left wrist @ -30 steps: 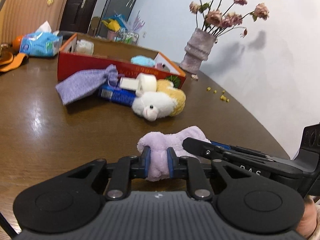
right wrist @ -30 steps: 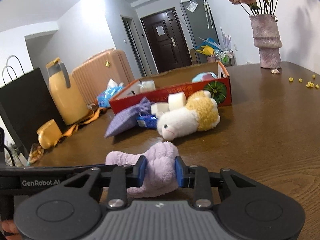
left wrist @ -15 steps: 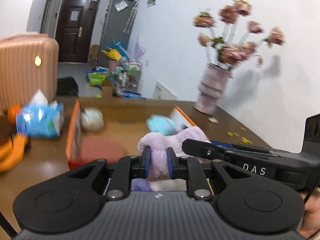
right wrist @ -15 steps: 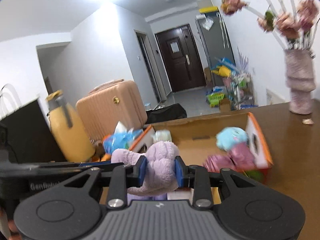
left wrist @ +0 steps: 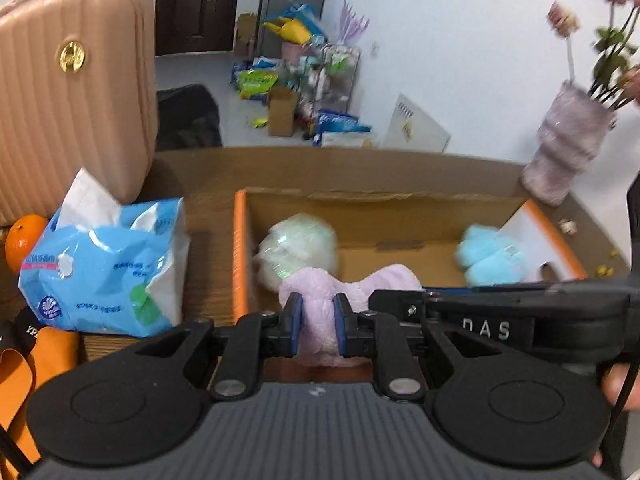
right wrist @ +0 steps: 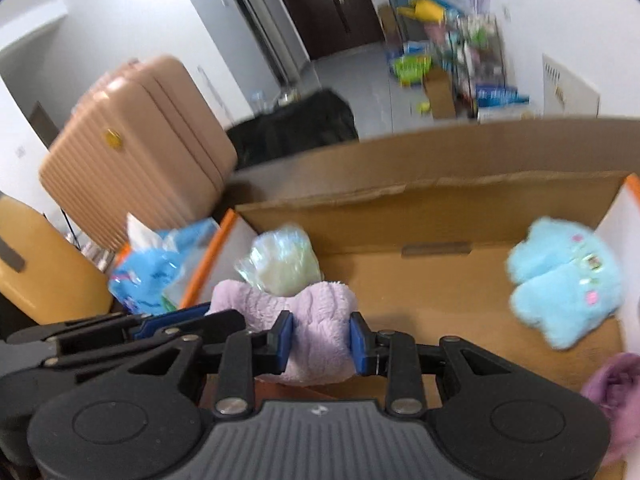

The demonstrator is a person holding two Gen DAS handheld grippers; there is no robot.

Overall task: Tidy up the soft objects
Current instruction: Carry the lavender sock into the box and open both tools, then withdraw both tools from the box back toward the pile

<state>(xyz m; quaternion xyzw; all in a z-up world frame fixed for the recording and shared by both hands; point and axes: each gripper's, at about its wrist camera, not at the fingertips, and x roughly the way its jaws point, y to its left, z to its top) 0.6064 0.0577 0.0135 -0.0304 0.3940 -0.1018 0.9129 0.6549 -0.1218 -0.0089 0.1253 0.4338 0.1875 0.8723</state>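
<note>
A lilac plush toy [left wrist: 320,300] hangs between both grippers over the near edge of an open cardboard box [left wrist: 400,208]. My left gripper [left wrist: 316,324] is shut on one end of it, and my right gripper [right wrist: 320,340] is shut on the other end of the lilac plush toy [right wrist: 316,320]. The right gripper's arm [left wrist: 500,320] crosses the left wrist view on the right. Inside the box [right wrist: 440,208] lie a pale green wrapped soft ball [left wrist: 296,248] at the left and a light blue plush [right wrist: 564,280] at the right. A purple cloth [right wrist: 616,392] shows at the right edge.
A blue tissue pack [left wrist: 104,268] stands left of the box, with an orange [left wrist: 24,236] and a pink suitcase [left wrist: 76,92] beyond it. A vase with flowers [left wrist: 568,148] stands at the right. A yellow jug [right wrist: 40,264] is at the far left.
Both grippers carried the lilac plush from the table's near side forward to above the box. The box interior now fills the views; the sheep toy and purple pouch have dropped out of sight.
</note>
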